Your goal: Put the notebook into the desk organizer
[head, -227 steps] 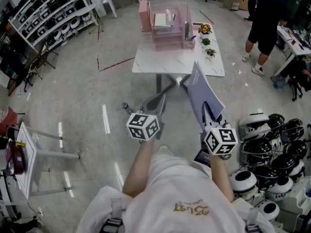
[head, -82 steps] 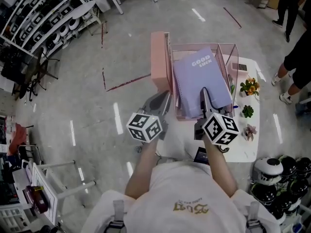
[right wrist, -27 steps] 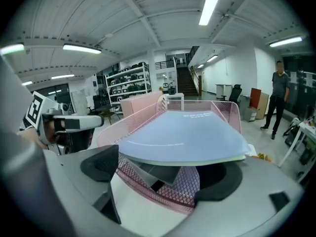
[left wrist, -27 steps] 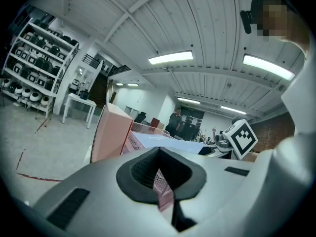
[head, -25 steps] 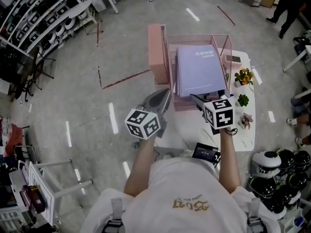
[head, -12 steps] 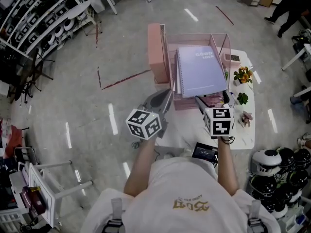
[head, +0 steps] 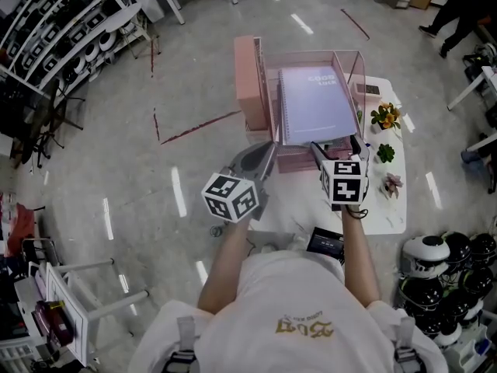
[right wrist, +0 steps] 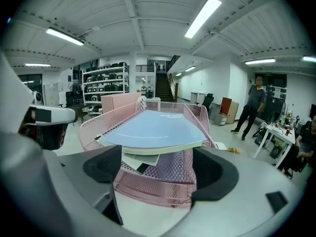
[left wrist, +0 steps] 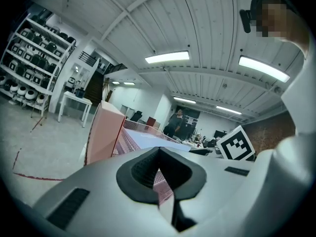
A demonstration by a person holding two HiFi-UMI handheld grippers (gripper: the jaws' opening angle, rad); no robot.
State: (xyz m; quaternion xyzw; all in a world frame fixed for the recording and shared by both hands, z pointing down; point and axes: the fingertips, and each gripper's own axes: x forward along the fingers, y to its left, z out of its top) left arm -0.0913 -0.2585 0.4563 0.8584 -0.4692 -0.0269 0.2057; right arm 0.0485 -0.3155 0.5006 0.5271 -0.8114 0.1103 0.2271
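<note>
The lavender notebook [head: 314,104] lies flat across the top tray of the pink mesh desk organizer [head: 248,82]. My right gripper [head: 336,148] hovers just short of the notebook's near edge. Its jaws stand wide and are closing, with nothing between them. In the right gripper view the notebook [right wrist: 154,127] rests on the organizer's mesh rim [right wrist: 163,181], beyond my gripper [right wrist: 159,168]. My left gripper [head: 258,162] hangs to the left of the organizer, shut and empty. In the left gripper view the organizer [left wrist: 104,132] rises behind the gripper [left wrist: 159,158].
The organizer stands on a white table [head: 388,212] with small potted plants [head: 384,120] along its right side. A black device [head: 329,244] sits at the near table edge. White helmets [head: 443,266] lie on the floor at the right, and shelving racks [head: 54,22] at the left.
My right gripper has let go of the notebook, which now lies flat on the organizer, and has drawn back a little toward me. The left gripper has hardly moved.
</note>
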